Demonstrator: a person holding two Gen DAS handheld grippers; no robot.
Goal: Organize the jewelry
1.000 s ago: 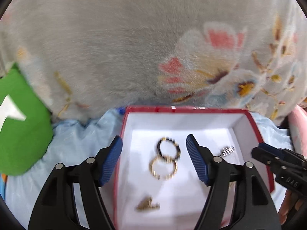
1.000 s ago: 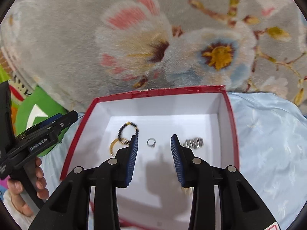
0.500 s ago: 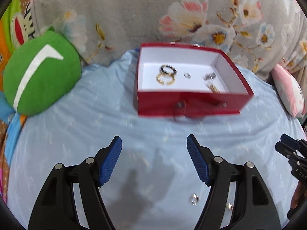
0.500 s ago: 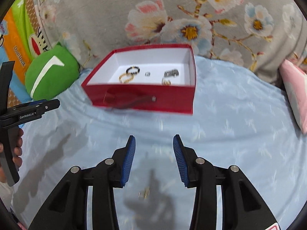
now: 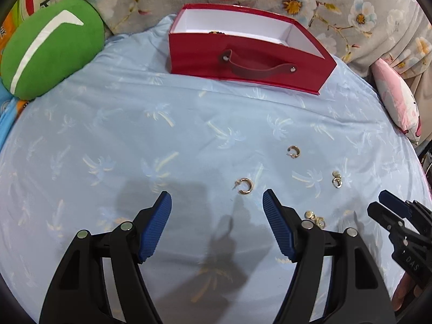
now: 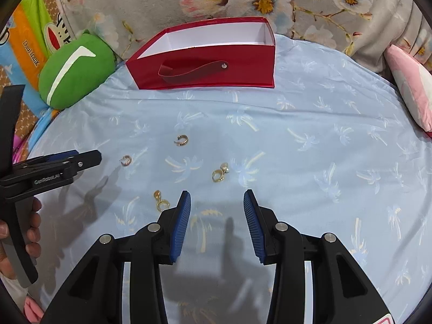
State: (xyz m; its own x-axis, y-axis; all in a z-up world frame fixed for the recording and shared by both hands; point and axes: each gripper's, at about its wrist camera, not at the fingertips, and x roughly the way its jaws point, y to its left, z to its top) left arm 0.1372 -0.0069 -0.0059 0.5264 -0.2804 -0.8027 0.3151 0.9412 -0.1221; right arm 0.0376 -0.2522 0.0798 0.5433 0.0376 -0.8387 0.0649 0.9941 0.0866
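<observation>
Light blue bedsheet (image 5: 108, 140): smooth thin cloth, faint palm print. Red box (image 5: 243, 59): glossy card outside, matt white paper lining, glossy strap handle (image 5: 259, 67) with metal rivets. Gold hoop earrings (image 5: 245, 185): shiny polished metal. Green cushion (image 5: 48, 46): matt plush. Left claw (image 5: 217, 226): ribbed blue rubber pads, matt black plastic arms, metal pins.

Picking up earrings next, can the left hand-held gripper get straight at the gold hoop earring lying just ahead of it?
Probably yes: the left hand-held gripper is open and empty, and the gold hoop earring lies alone on bare blue sheet.
</observation>
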